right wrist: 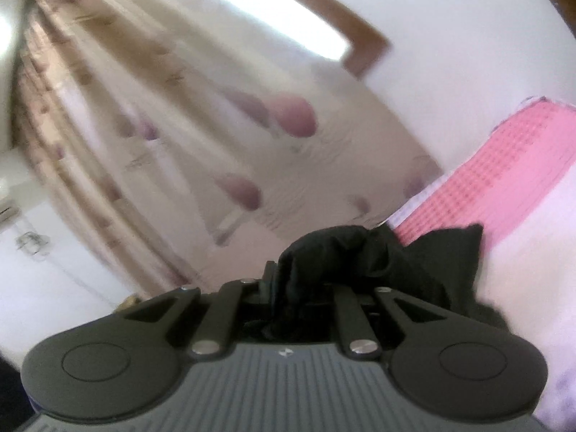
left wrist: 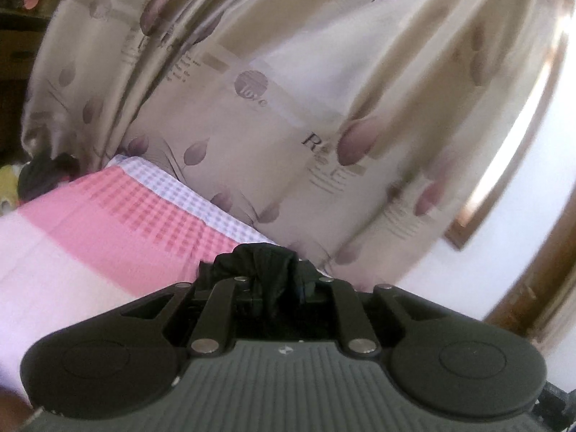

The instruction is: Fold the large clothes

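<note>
A black garment [left wrist: 268, 264] is bunched between the jaws of my left gripper [left wrist: 266, 280], which is shut on it and held up above the pink bed cover [left wrist: 108, 223]. My right gripper [right wrist: 306, 280] is also shut on a bunch of the black garment [right wrist: 324, 255]. More of the black cloth [right wrist: 453, 252] trails to the right over the pink bed cover [right wrist: 522, 165]. The fingertips are hidden by the cloth in both views. Both cameras tilt upward and the right view is blurred.
A beige curtain with purple tulip prints [left wrist: 288, 90] hangs behind the bed, also in the right wrist view [right wrist: 180, 144]. A wood-framed window [right wrist: 288, 10] sits in the white wall. Dark clutter [left wrist: 39, 172] lies at the bed's far left corner.
</note>
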Demonstrator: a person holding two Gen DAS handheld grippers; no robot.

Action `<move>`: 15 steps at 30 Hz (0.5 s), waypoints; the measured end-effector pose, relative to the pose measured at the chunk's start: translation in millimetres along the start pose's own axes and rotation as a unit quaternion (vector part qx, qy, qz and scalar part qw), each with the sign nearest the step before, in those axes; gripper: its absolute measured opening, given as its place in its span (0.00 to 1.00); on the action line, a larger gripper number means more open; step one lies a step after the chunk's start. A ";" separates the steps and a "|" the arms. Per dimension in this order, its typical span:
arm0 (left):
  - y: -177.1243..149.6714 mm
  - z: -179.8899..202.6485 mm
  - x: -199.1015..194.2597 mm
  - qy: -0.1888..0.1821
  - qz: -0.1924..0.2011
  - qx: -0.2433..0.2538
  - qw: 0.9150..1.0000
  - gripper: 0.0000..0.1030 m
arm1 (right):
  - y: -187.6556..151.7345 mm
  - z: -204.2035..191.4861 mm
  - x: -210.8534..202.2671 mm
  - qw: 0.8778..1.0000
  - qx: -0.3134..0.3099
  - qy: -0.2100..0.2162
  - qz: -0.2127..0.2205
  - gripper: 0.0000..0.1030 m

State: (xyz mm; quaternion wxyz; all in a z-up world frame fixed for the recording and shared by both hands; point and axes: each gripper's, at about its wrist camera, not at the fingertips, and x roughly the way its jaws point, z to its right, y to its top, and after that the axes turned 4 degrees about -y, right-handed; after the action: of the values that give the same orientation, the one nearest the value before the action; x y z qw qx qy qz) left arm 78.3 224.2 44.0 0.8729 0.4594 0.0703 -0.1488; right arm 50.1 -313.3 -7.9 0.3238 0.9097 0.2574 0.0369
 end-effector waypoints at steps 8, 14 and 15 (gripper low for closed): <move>7.4 -6.6 137.7 0.075 -0.034 0.047 0.995 0.25 | 45.7 61.2 119.5 0.996 0.041 -0.079 -0.026 0.11; -13.8 -34.8 202.5 0.112 -0.077 0.041 0.990 0.31 | 36.9 117.5 184.7 0.985 0.066 -0.148 -0.059 0.11; -17.3 -40.3 209.8 0.114 -0.082 0.034 0.989 0.33 | 34.2 124.5 192.6 0.984 0.068 -0.152 -0.066 0.11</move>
State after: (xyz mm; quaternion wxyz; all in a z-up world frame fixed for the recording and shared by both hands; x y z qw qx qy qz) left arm 271.6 207.2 -46.8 0.8280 0.4952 0.2019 -0.1685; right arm 261.0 -312.0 -104.4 0.2980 0.9058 0.2662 -0.1412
